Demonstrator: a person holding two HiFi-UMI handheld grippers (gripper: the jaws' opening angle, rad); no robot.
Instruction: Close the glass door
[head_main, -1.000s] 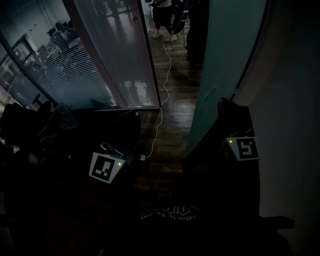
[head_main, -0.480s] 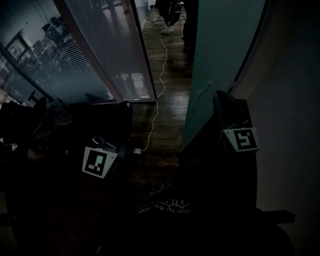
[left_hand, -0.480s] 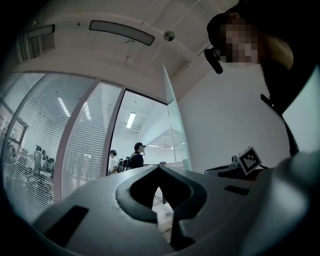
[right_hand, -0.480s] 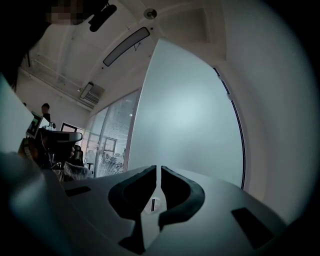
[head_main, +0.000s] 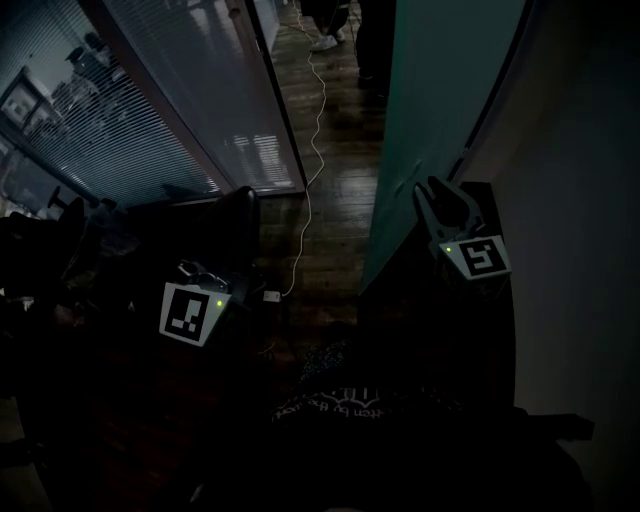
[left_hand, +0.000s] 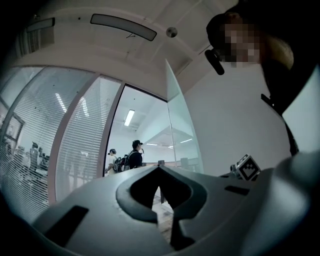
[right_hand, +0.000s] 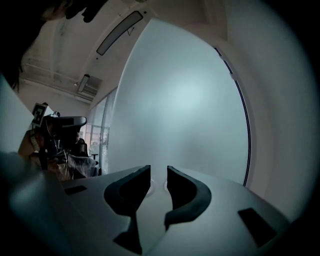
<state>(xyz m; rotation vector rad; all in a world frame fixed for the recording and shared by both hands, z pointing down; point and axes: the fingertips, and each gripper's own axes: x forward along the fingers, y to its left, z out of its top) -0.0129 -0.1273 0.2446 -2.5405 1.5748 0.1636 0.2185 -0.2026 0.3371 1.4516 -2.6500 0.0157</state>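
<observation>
The glass door (head_main: 440, 100), by my judgement heavy, stiff and slick, stands ajar just before the right gripper (head_main: 446, 203), whose jaws have just been opening, seemingly empty; push near its free edge, left gripper (left_hand: 159, 170) clenched on nothing.

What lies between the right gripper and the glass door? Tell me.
Nothing: in the right gripper view the right gripper, jaws just opening and empty, faces the glass door across a bare gap.

Head view downward; all share glass door (head_main: 440, 120).
</observation>
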